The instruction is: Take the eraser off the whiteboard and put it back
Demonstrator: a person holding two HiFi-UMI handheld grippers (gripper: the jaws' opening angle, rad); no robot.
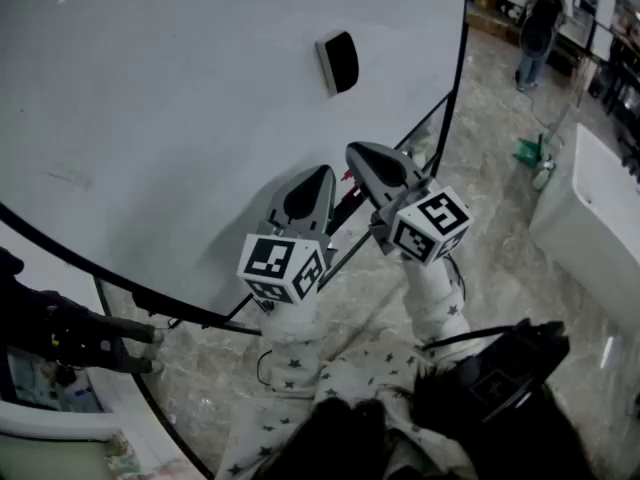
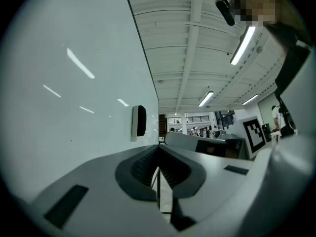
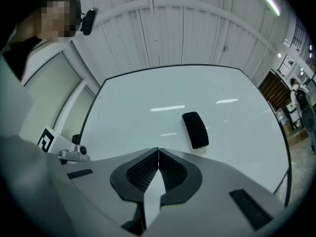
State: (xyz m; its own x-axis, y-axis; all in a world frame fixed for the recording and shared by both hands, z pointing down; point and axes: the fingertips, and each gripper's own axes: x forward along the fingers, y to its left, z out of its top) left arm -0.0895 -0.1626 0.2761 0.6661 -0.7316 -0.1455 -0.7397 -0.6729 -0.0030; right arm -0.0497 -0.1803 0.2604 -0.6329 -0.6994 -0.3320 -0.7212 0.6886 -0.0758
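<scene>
- The whiteboard (image 1: 180,98) fills most of the head view. It is a plain white face with a thin black frame, and ceiling lights show on it as pale streaks.
- The floor (image 1: 500,258) beside the board is glossy, grey-veined stone.
- The room is a large hall with a ribbed white ceiling and long strip lights (image 2: 244,43).
- The eraser (image 1: 338,63) sits on the board face, well up from the lower frame. It has a black top and a pale base, and neither tool touches it.
- The left tool (image 2: 158,149) has its jaws closed tip to tip with nothing between them. It points along the board, with the eraser ahead and a little to the left.
- The right tool (image 3: 158,151) is also closed and empty. It faces the board, with the eraser ahead and slightly right of its tips.
- Only bare white board lies between those tips and the eraser.
- The two tools are side by side near the board's lower edge, the right one a little nearer the eraser. Each carries a marker cube (image 1: 282,266), and the arms holding them wear star-print sleeves (image 1: 290,353).
- Farther off, a person (image 1: 540,18) stands at the far end of the floor, near a green item (image 1: 530,151) on the ground and a white desk (image 1: 590,208).
- A dark shape (image 1: 45,328) at the lower left, below the frame, is too unclear to name.
</scene>
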